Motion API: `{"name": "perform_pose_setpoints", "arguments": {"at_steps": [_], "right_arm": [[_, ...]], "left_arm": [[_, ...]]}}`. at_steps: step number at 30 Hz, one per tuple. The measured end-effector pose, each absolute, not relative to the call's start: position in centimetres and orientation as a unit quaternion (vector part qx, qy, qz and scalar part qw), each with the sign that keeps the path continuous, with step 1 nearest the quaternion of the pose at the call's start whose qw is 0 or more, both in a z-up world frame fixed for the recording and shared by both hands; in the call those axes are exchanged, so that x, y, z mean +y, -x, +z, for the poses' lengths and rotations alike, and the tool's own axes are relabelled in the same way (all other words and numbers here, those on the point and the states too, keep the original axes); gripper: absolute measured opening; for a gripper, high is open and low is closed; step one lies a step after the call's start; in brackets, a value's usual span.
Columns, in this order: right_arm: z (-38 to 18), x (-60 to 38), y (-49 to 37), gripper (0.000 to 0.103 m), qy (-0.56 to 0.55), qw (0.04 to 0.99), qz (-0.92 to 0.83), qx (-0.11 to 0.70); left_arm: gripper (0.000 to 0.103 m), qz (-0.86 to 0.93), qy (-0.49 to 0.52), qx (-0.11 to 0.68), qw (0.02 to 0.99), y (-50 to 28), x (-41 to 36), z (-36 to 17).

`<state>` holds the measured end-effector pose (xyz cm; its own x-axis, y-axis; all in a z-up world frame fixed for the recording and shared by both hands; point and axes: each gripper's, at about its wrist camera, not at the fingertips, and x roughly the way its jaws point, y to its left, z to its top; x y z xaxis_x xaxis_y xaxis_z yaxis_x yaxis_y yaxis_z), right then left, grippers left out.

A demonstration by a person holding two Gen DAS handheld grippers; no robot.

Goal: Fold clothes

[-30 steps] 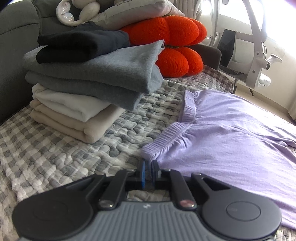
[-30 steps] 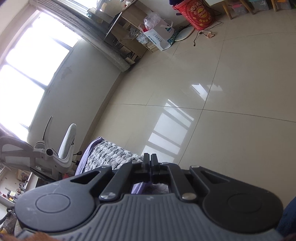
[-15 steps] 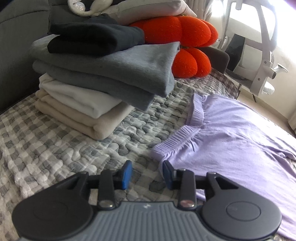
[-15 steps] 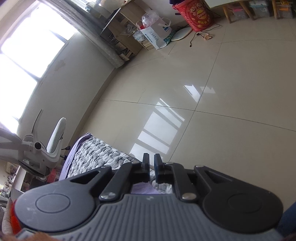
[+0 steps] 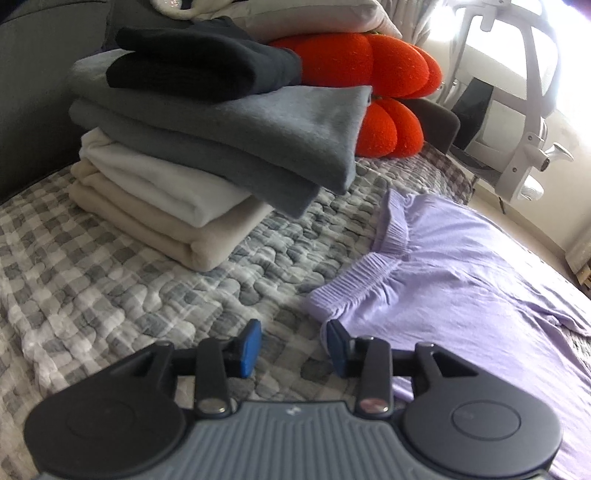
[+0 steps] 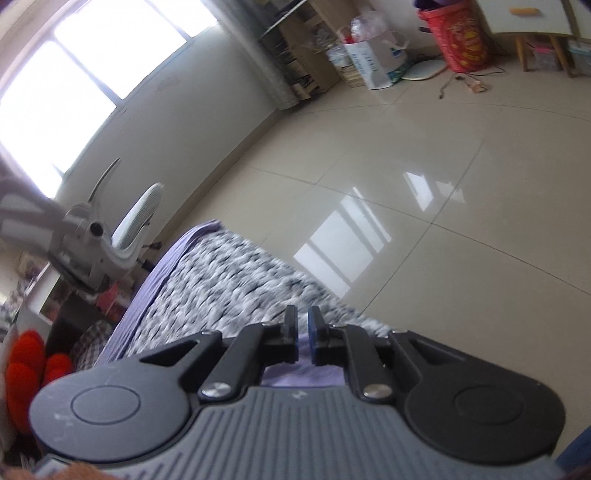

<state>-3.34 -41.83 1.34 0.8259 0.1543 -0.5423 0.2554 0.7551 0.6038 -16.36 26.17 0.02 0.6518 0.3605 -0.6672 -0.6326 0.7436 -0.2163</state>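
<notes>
Crowding the back of the quilted grey-and-white checked bed cover (image 5: 110, 280) is a stack of folded clothes (image 5: 207, 147): beige and white at the bottom, thick grey fleece above, a black piece on top. Behind it sit a plump orange-red cushion (image 5: 384, 85) and a pale pillow (image 5: 317, 18), with a white office chair (image 5: 524, 110) beyond the bed. The lilac garment (image 5: 461, 280) lies spread flat on the cover, its ribbed, gathered waistband facing the stack, the thin cloth lightly creased. The left gripper (image 5: 291, 345) is opening, blue pads apart over bare quilt, the right pad just beside the waistband corner. The right gripper (image 6: 303, 336), slightly parted with nothing clamped, hovers over the bed's edge above lilac cloth and glossy floor tiles (image 6: 424, 184).
</notes>
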Motion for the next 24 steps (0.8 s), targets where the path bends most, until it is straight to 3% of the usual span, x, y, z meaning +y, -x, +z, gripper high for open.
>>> {"name": "perform_pose_setpoints", "arguments": {"at_steps": [4, 7, 20, 23, 24], "right_arm": [[2.6, -37.5, 4.7, 0.013, -0.215, 0.929, 0.028, 0.302], [3.0, -33.9, 6.3, 0.034, -0.100, 0.944, 0.088, 0.300], [0.2, -28.7, 9.9, 0.034, 0.191, 0.931, 0.118, 0.286], [-0.1, -28.7, 9.4, 0.034, 0.209, 0.931, 0.101, 0.281], [0.2, -29.8, 9.0, 0.034, 0.165, 0.939, 0.090, 0.287]], "left_arm": [[0.040, 0.271, 0.225, 0.306, 0.884, 16.3, 25.9, -0.3], [0.040, 0.261, 0.227, 0.304, 0.887, 16.1, 25.7, -0.4], [0.038, 0.244, 0.257, 0.277, 0.893, 15.9, 26.3, -1.0], [0.030, 0.242, 0.258, 0.276, 0.894, 15.6, 26.2, -1.1], [0.027, 0.242, 0.259, 0.276, 0.893, 15.6, 26.2, -1.1]]}}
